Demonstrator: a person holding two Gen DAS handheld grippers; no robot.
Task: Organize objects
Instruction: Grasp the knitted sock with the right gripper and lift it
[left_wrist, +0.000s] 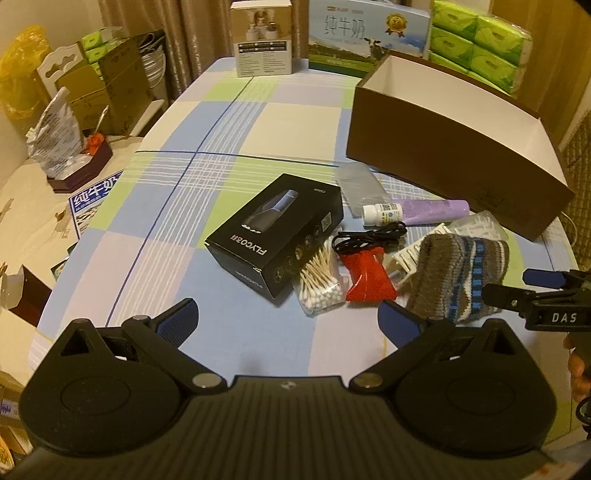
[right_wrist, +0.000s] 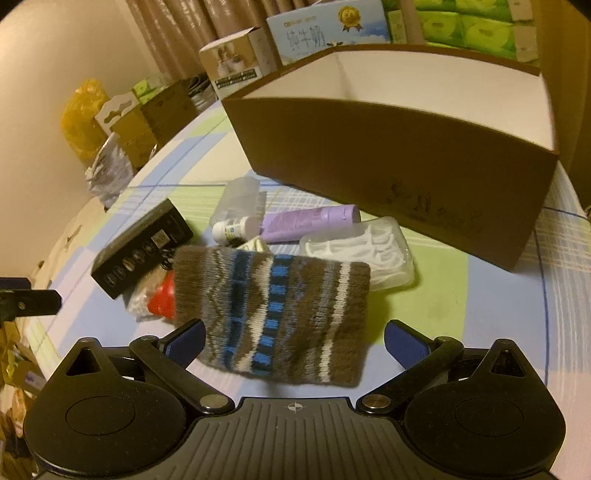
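on the worktop (left_wrist: 258, 122), under a checked cloth, a big brown box (right_wrist: 399, 155) with a white inside stands open and serves as the mark for all else. just in front of the box lie a purple tube (right_wrist: 310, 219), a small white bottle (right_wrist: 232, 229) and a clear case of white picks (right_wrist: 369, 247). nearer than those, a knitted brown pouch (right_wrist: 273, 317) with blue and white bands rests on the heap, well in front of the box. left of the pouch sit a red packet (left_wrist: 365, 273), a bag of cotton swabs (left_wrist: 321, 280), a black cord (left_wrist: 365, 236) and a black carton (left_wrist: 280, 229). the right tongs (right_wrist: 293, 341) hover over the pouch's near edge, spread wide and holding nothing. the left tongs (left_wrist: 288, 319) hang further from the box, in front of the swabs, likewise spread apart and empty.
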